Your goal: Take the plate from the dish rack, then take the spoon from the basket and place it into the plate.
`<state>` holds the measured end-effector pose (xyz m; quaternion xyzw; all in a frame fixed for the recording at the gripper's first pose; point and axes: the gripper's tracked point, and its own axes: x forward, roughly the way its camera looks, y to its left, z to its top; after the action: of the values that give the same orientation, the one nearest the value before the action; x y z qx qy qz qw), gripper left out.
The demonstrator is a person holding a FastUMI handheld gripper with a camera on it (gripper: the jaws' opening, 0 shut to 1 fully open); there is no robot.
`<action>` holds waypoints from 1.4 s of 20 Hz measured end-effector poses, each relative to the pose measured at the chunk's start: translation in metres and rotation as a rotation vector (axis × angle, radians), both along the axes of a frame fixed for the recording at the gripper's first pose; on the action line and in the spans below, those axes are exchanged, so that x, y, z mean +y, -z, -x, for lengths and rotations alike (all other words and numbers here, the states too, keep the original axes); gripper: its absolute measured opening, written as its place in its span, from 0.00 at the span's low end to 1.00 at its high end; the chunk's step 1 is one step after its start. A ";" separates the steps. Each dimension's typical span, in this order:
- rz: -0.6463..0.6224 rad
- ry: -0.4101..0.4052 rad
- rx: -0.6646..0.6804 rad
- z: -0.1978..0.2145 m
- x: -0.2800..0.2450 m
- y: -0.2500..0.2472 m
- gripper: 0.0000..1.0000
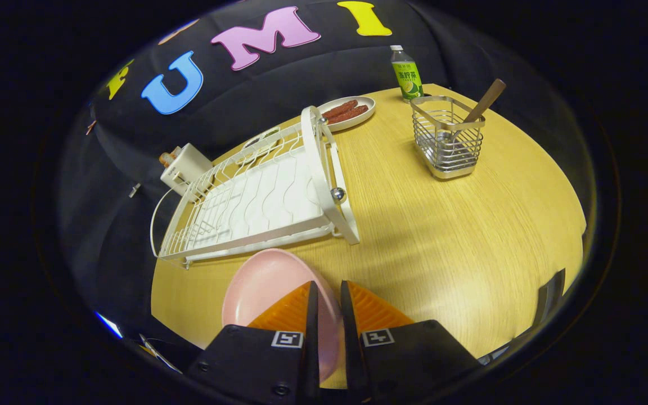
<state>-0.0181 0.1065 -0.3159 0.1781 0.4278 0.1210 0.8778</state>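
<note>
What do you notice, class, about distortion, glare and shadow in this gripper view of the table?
In the gripper view the fisheye lens bows the wooden table edge and the white dish rack; a pale sheen of glare lies on the tabletop ahead of the gripper, whose fingers are shut on the pink plate; the wire basket and rack cast soft shadows; the image stays sharp.
</note>
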 end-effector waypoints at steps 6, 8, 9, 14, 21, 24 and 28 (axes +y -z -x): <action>0.065 -0.028 -0.094 -0.009 -0.030 -0.022 0.72; 0.103 -0.033 -0.164 -0.016 -0.051 -0.042 0.91; 0.127 -0.039 -0.195 -0.018 -0.060 -0.049 1.00; 0.243 -0.050 -0.386 -0.046 -0.115 -0.090 0.98; 0.229 0.025 -0.521 -0.102 -0.177 -0.108 0.98; 0.248 0.011 -0.534 -0.115 -0.196 -0.095 0.99; 0.224 0.026 -0.581 -0.143 -0.210 -0.094 0.98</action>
<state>0.1245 -0.1038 -0.2222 0.0439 0.1673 0.1077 0.9790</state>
